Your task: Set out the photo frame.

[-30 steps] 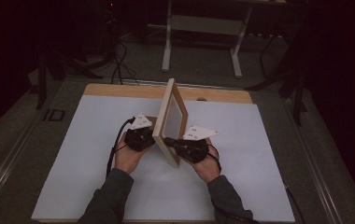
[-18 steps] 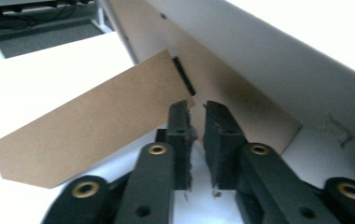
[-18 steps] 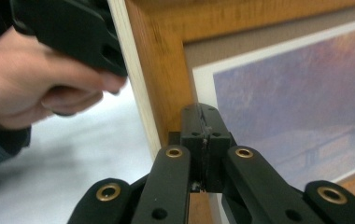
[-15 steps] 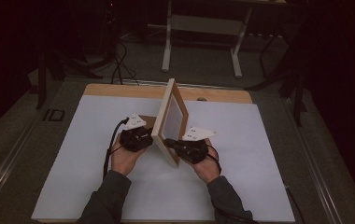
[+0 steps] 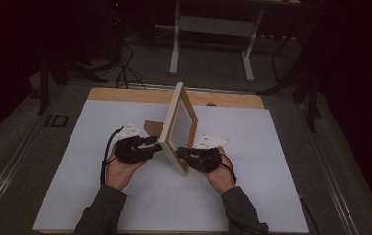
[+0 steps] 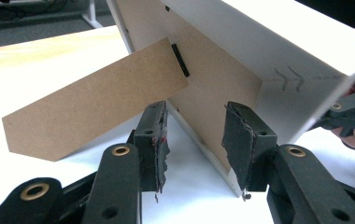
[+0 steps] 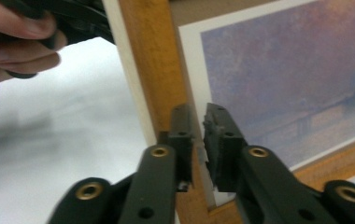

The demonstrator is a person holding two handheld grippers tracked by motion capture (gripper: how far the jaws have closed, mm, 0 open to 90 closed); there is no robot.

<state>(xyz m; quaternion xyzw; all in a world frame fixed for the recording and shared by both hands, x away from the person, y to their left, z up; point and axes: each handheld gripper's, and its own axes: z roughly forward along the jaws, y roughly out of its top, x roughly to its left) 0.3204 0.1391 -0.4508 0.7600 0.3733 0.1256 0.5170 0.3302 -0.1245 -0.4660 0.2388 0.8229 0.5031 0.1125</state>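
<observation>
Wooden picture frame with light-brown border upright on white table cover, standing on its lower edge near table centre, seen almost edge-on from the high view, front turned toward the person's right. Brown fibreboard easel leg swung out from the frame's back panel, hinged at a small black clip, far end close to the white cover; contact there not resolvable. Left gripper, black, two-jaw, held in left hand just beside the frame's back side. Jaws just been opening: pads stand clearly apart in the left gripper view, lower rear edge of the frame lying between them, neither pad pressing on it. Right gripper, black, in right hand at the frame's front lower corner. Jaws just been opening slightly; in the right gripper view a narrow gap between the two pads, inner edge of the wooden border and the white mat of the print directly behind the tips. Whether the pads still pinch the border: cannot tell, tips blurred and gap small. Print in frame: pale violet and pink landscape, out of focus. Bare wood strip of tabletop along the far edge beyond the cover.
</observation>
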